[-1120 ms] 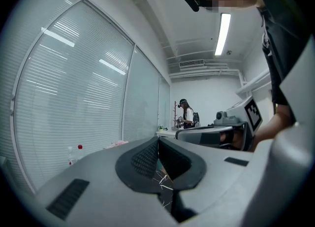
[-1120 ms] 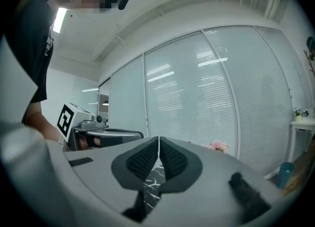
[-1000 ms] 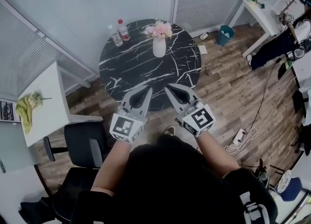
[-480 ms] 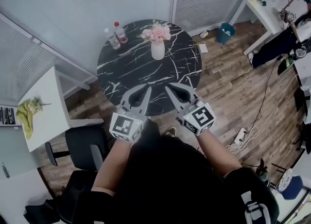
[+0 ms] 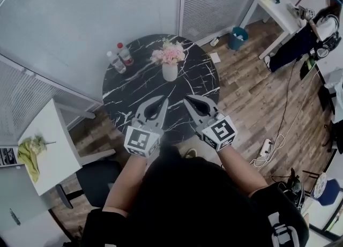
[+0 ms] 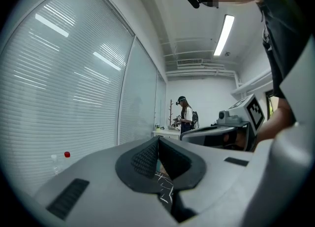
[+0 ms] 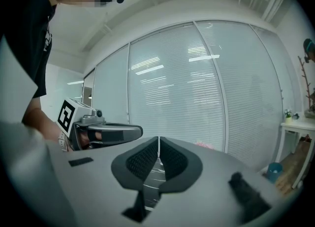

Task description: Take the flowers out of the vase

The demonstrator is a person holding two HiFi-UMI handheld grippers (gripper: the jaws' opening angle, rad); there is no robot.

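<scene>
Tools, head view: left tool [image 5: 163,100] and right tool [image 5: 187,100] both pressed together, empty, reaching further over bench [image 5: 128,98] than a second ago. Vase [image 5: 170,72] with flowers [image 5: 168,54] upright ahead of tips, nearer than before, still well apart; bottles [image 5: 121,57] beyond left tool.
Left gripper view: pads meet, nothing between, marble below.
Right gripper view: pads meet, nothing held.
Judgement: approach under way, flowers untouched. Jaws must spread before any grasp of stems.
</scene>
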